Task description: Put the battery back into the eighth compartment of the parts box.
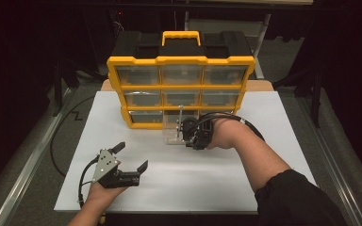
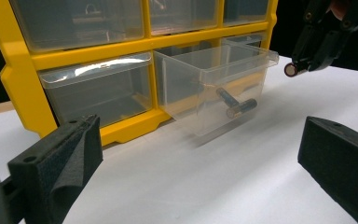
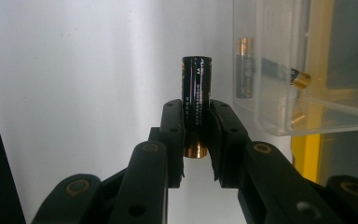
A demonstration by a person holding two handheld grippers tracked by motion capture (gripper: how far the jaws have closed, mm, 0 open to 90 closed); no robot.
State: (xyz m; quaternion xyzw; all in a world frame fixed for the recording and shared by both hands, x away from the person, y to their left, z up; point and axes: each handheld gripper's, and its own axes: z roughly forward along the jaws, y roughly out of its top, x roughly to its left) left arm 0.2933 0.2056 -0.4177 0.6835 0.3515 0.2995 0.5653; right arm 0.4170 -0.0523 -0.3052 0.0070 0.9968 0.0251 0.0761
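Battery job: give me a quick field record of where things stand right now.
right gripper: jaws shut on a battery, held just outside the pulled-out drawer
left gripper: jaws open, nothing between them, low over the white table
drawer: clear, bottom row, middle, pulled out of the yellow organizer
drawer contents: two batteries lying on its floor
other drawers: pushed in
likely next move: carry the held battery over the drawer rim and release

small print on the held battery [image 3: 196,88] too blurred to read, no other lettering legible
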